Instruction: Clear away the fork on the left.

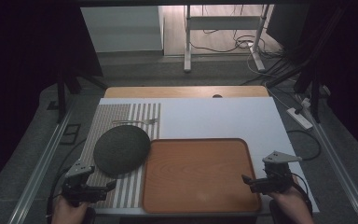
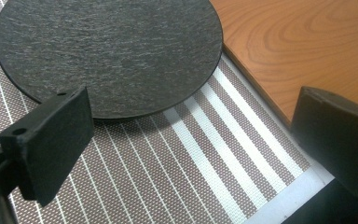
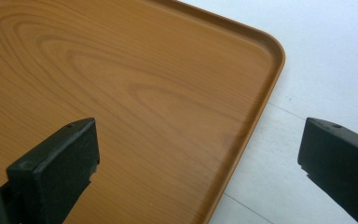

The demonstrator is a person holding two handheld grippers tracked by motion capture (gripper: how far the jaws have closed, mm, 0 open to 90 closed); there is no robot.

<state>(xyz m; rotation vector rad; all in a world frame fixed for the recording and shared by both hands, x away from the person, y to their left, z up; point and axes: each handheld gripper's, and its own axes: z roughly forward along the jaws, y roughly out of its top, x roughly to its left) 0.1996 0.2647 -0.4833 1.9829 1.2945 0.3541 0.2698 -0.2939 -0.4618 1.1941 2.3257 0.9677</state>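
- Using the wooden tray [image 1: 200,175] as the reference point: it sits at the near middle of the white table top [image 1: 223,119], its near rim almost at the table's front edge.
- The dark round plate [image 1: 121,149] lies just off the tray's left rim, resting on the striped placemat [image 1: 126,114]. In the left gripper view the plate [image 2: 107,51] edge comes right up to the tray [image 2: 303,42] rim; I can't tell if they actually touch.
- A fork [image 1: 135,122] lies on the mat beyond the plate, up past the tray's far-left corner.
- The left gripper [image 1: 86,186] hovers off the tray's near-left corner, over the mat [image 2: 168,172]. Jaws stand wide, nothing between them, just bare stripes and the plate's near edge ahead.
- The right gripper [image 1: 261,182] is at the tray's near-right side. Jaws spread wide too, holding nothing; they straddle the tray's right rim [image 3: 261,107], one jaw over the wood and the other over white table [image 3: 326,60].
- Plenty of free room: the tray's inside is bare, and the table beyond its far rim is open white surface.
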